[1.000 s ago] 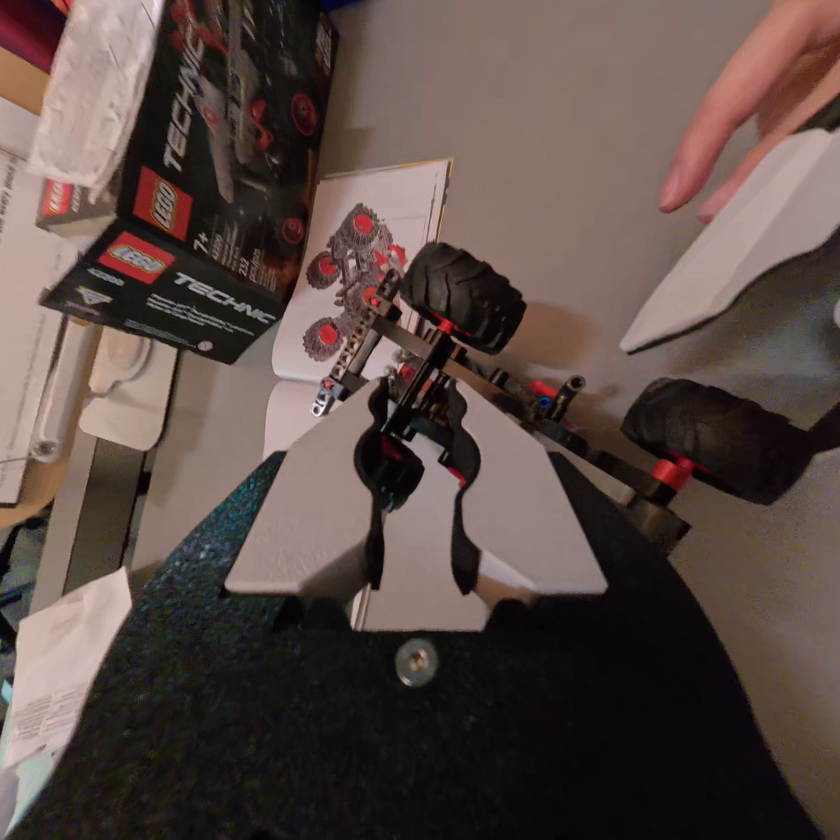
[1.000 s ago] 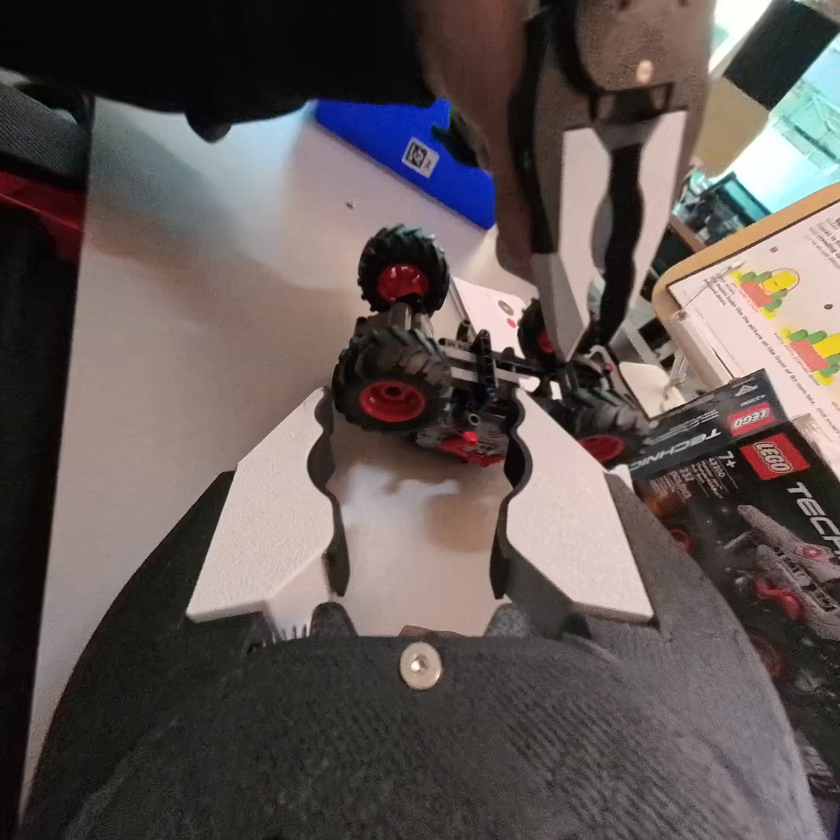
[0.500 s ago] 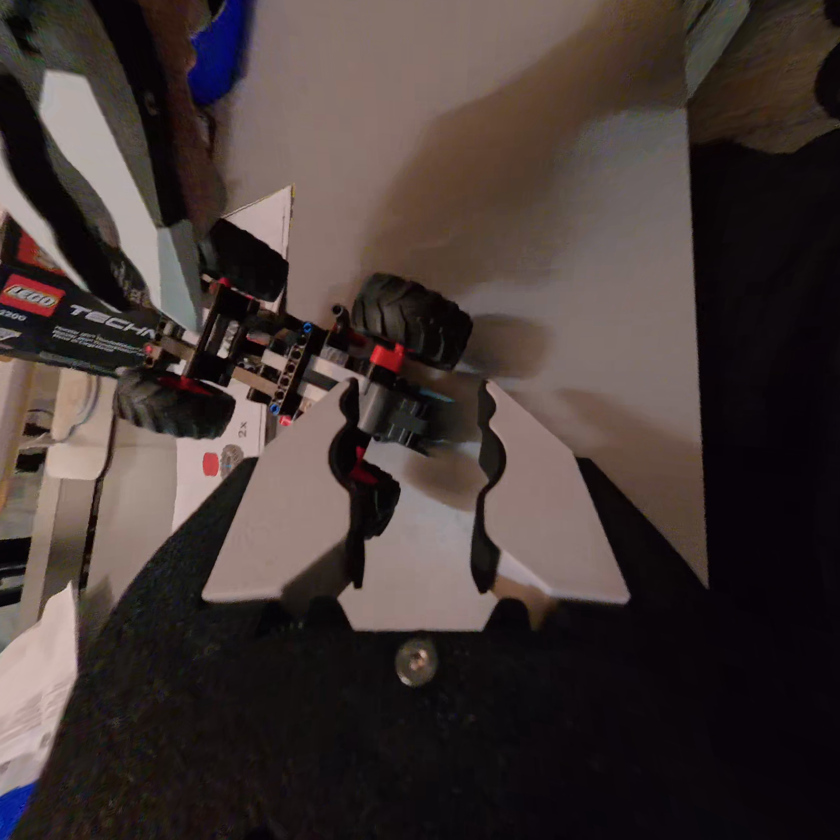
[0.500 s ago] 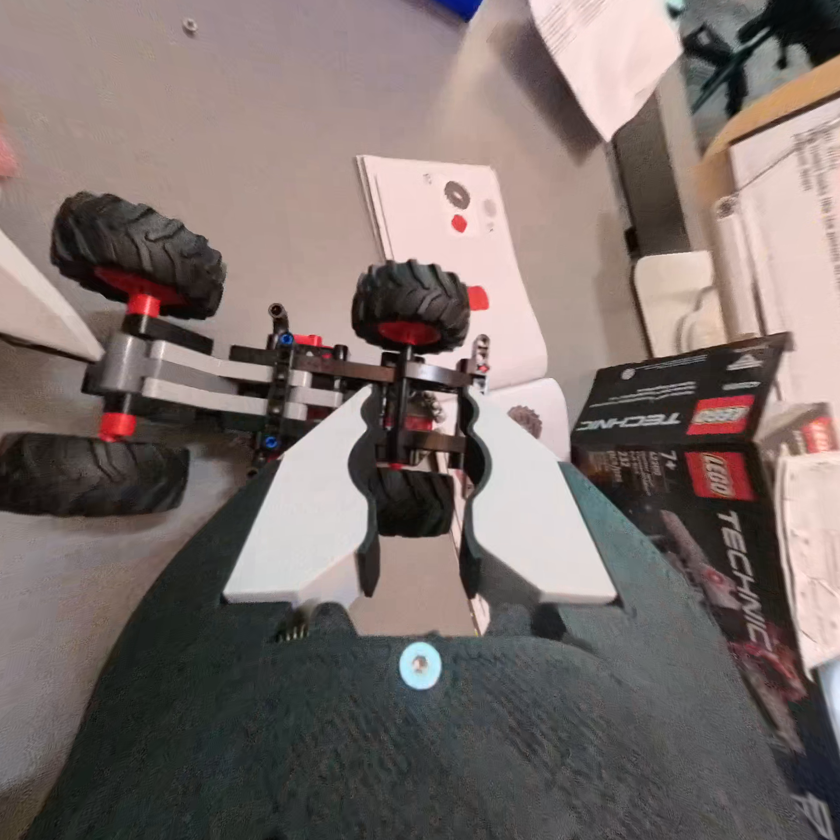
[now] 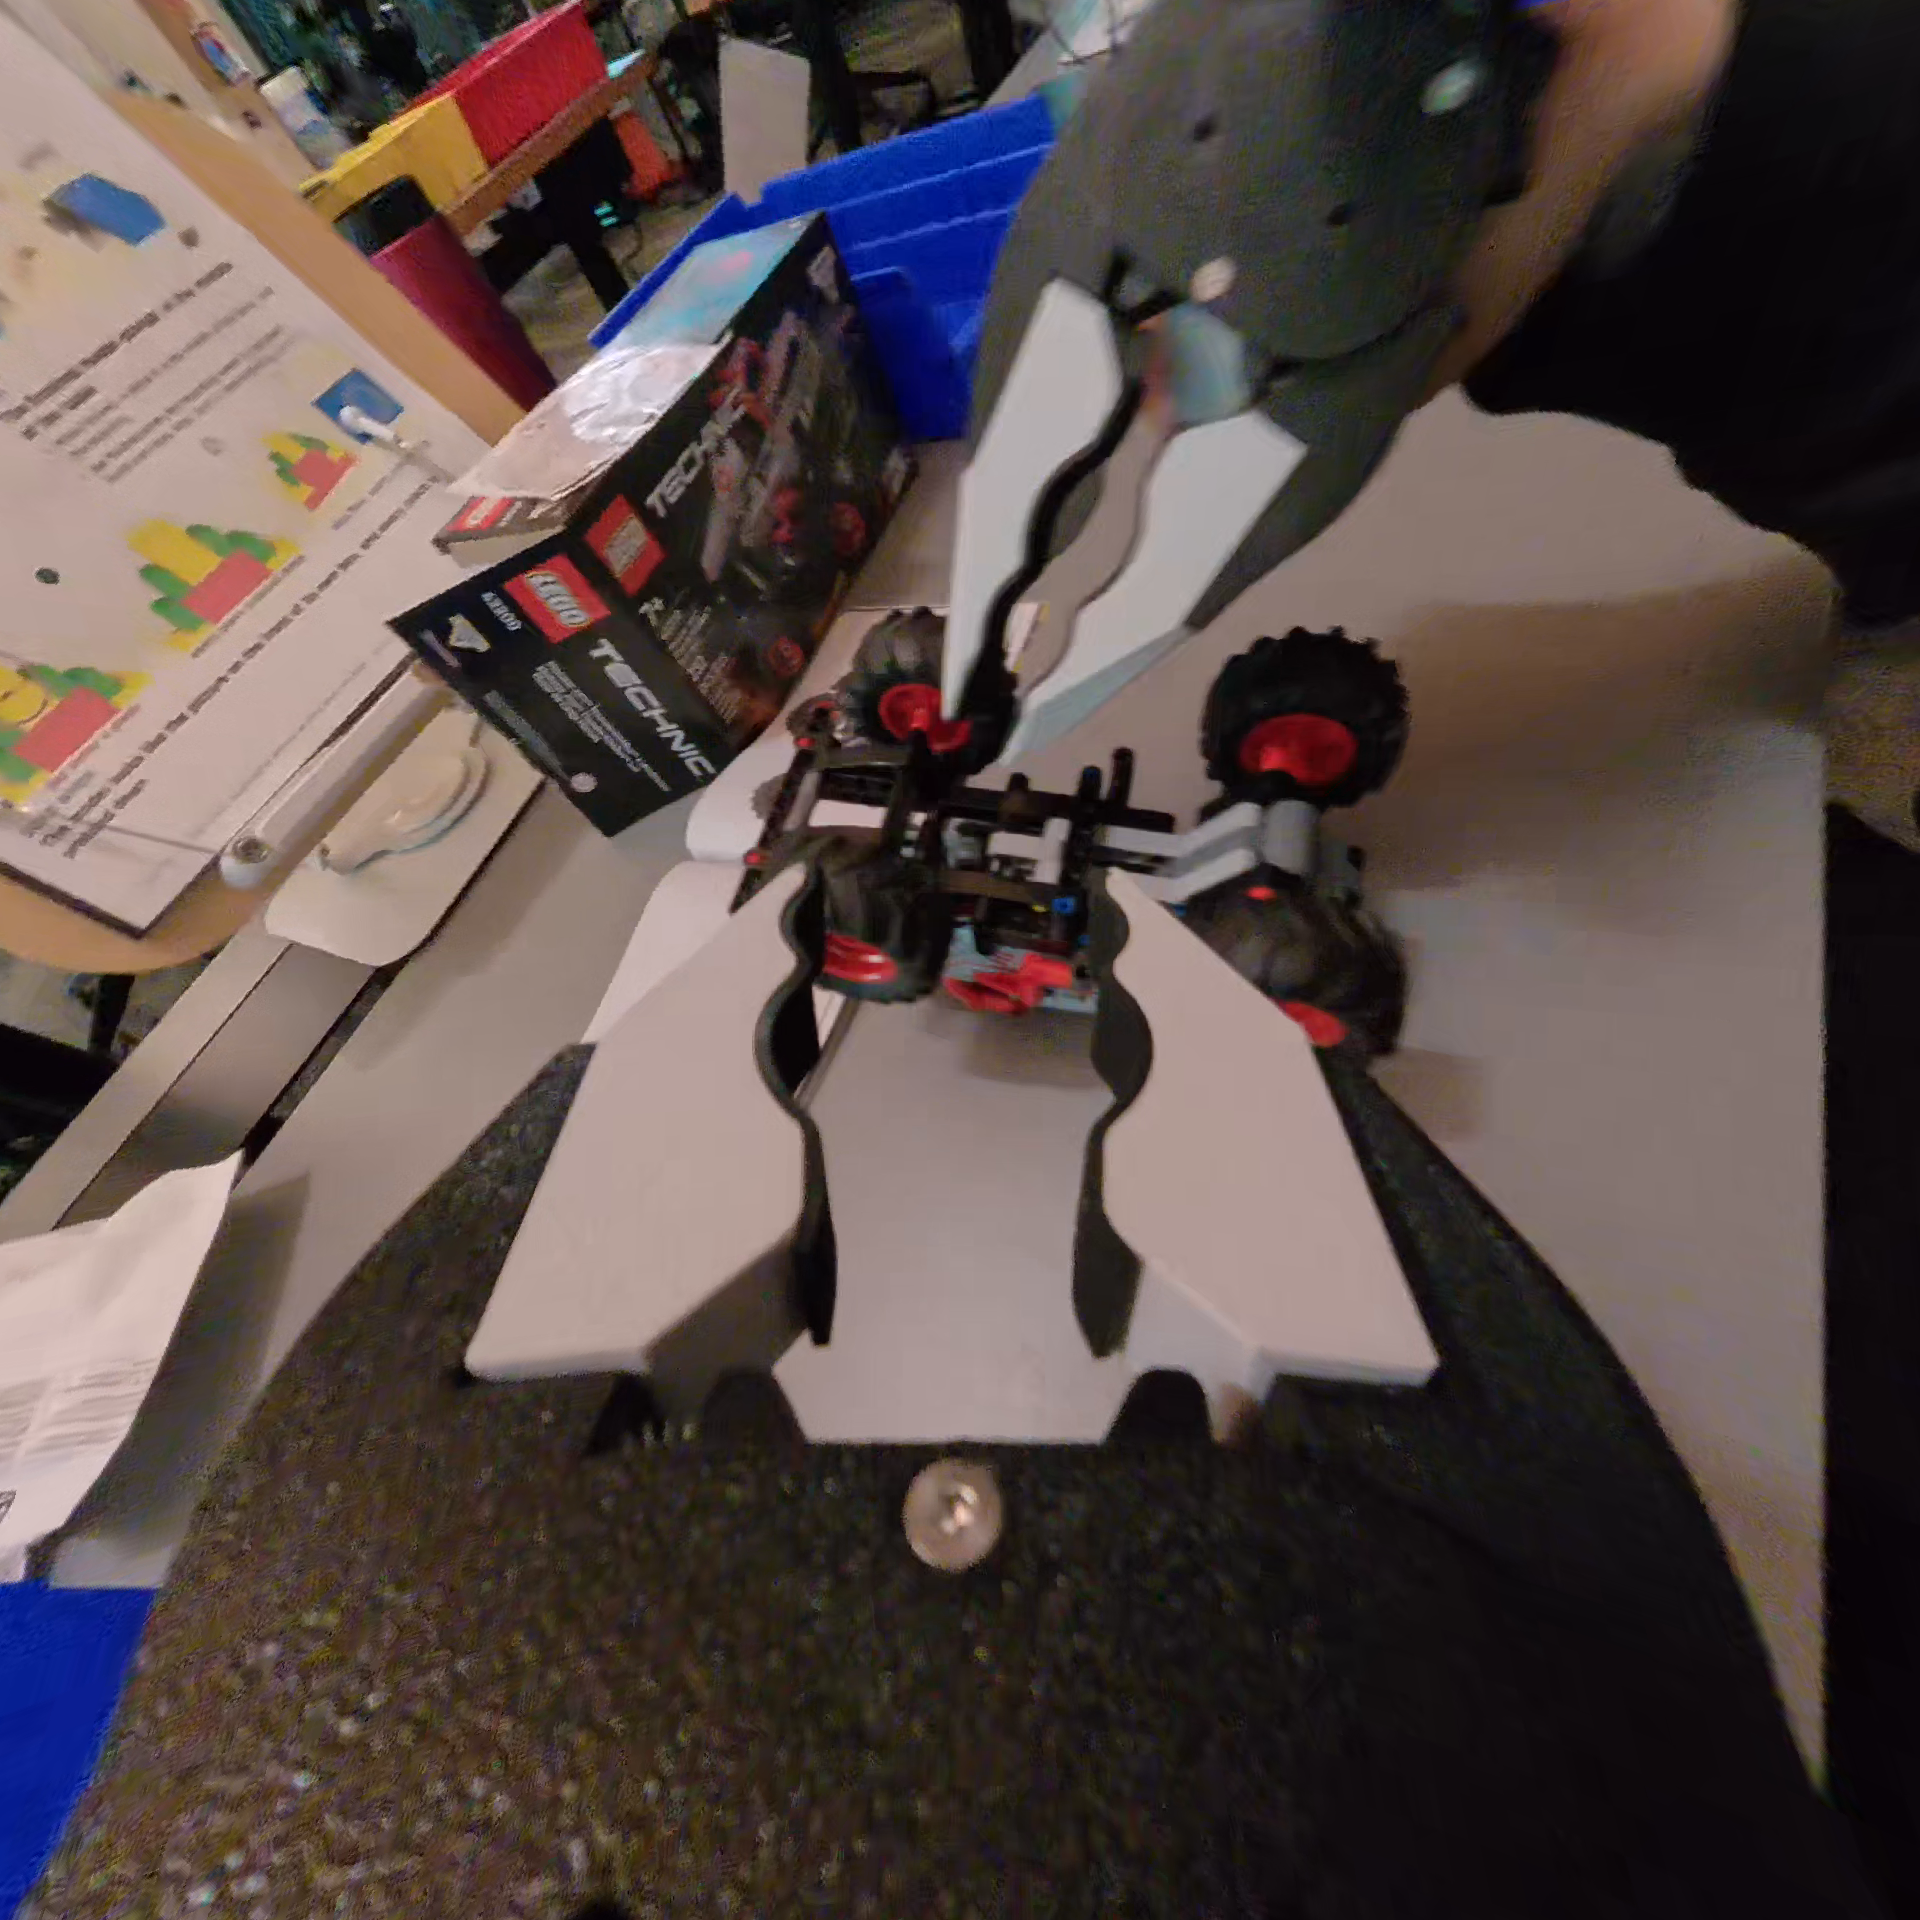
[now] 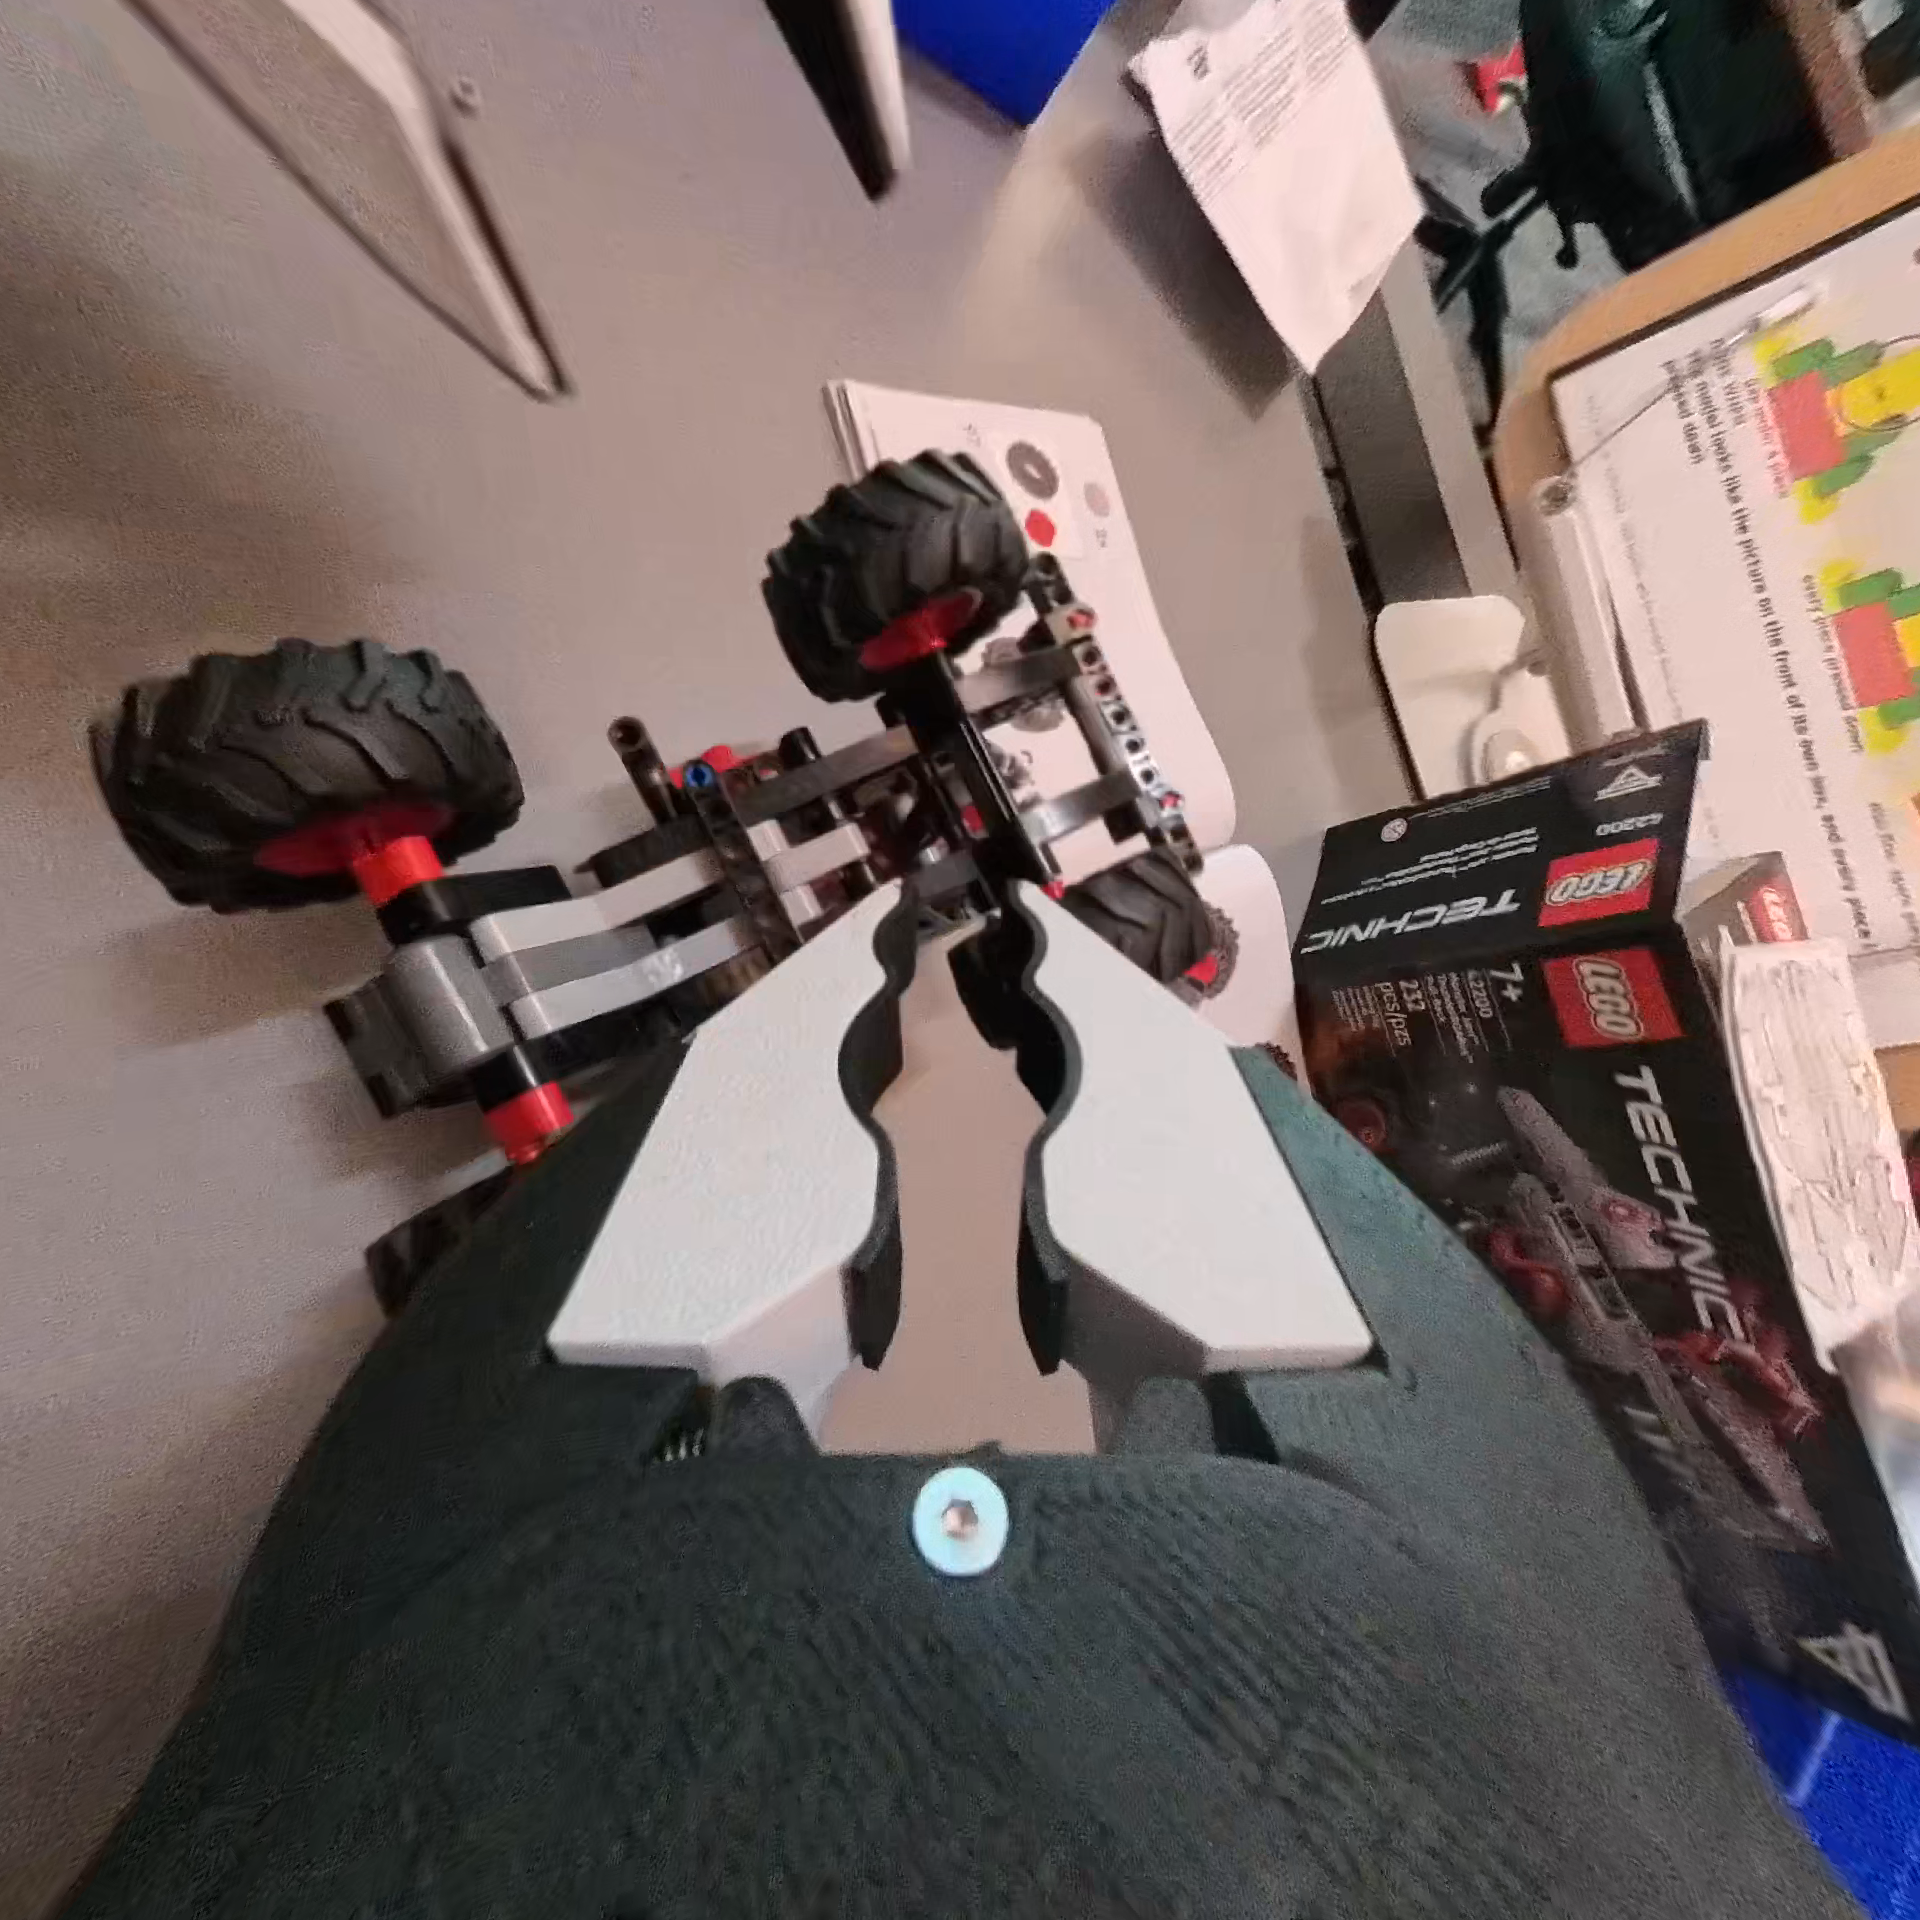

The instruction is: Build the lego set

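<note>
The lego truck point(image 5: 1029, 842) has a black and grey frame and black tyres on red hubs. It lies on the grey table point(image 5: 1558, 1091). My left gripper point(image 5: 956, 914) is open and empty, its fingers spread wide just short of the truck's near side. My right gripper point(image 6: 956, 904) is shut on the truck's black frame point(image 6: 966, 831) by the axle of one wheel pair. The left wrist view shows the right gripper point(image 5: 987, 717) coming down from above onto the truck. The left gripper's white fingers point(image 6: 343, 177) show at the top left of the right wrist view.
The black set box point(image 5: 665, 582) stands left of the truck and also shows in the right wrist view point(image 6: 1558, 1039). The open instruction booklet point(image 6: 1039, 468) lies under the truck. A blue bin point(image 5: 914, 260), a board with brick pictures point(image 5: 156, 520) and loose paper point(image 5: 83, 1351) ring the table.
The left wrist view showed fingers shut on the truck a second ago; they opened and drew back. The right wrist view went from open to shut on the frame. The truck turned on the table.
</note>
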`<state>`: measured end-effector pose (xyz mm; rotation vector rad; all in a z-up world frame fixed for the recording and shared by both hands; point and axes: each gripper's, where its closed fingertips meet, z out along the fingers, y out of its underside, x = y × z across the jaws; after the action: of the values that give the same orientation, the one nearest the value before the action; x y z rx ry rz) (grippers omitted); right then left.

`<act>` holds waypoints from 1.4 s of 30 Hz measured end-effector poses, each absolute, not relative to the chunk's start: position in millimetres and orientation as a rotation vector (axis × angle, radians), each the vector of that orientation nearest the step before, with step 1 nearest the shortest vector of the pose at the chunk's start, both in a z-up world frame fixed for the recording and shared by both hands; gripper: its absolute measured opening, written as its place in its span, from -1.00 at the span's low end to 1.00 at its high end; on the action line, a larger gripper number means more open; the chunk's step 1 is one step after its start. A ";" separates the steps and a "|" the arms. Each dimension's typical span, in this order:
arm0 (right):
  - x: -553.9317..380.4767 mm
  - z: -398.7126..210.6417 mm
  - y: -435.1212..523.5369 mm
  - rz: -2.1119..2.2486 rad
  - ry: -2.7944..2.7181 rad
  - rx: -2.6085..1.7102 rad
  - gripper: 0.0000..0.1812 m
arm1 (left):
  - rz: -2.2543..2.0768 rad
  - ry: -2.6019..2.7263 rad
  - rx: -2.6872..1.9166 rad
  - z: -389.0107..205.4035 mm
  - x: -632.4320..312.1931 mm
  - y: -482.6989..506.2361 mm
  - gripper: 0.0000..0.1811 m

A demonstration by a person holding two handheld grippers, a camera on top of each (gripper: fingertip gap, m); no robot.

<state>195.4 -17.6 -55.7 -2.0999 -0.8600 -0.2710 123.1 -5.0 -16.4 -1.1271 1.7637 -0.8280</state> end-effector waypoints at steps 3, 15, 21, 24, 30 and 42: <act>192.9 -50.7 -33.0 -0.148 -0.756 -2.094 -0.75 | -0.762 1.763 -1.156 -27.0 147.4 19.7 -0.50; 142.4 -83.4 -83.8 -0.342 -1.198 -1.999 -0.42 | -0.682 1.873 -1.155 -60.0 168.0 18.0 -0.45; 134.0 -107.3 -75.4 -0.449 -1.297 -1.968 -0.42 | -0.647 1.886 -1.143 -61.0 169.0 19.8 -0.44; 146.0 -117.1 -73.6 -0.636 -1.309 -1.976 -0.31 | -0.640 1.900 -1.141 -63.3 168.3 19.5 -0.41; 157.5 -124.1 -65.5 -0.884 -1.242 -1.871 -0.18 | -0.576 1.972 -1.114 -74.3 164.2 17.6 -0.35; 148.2 -124.8 -72.8 -0.772 -1.213 -1.919 -0.36 | -1.289 2.248 -0.644 -11.3 79.2 -70.4 -0.60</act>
<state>148.2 -72.8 -124.8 -1.9190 -1.2132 -0.7717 79.2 -70.4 -11.3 -0.6441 2.2478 -1.2891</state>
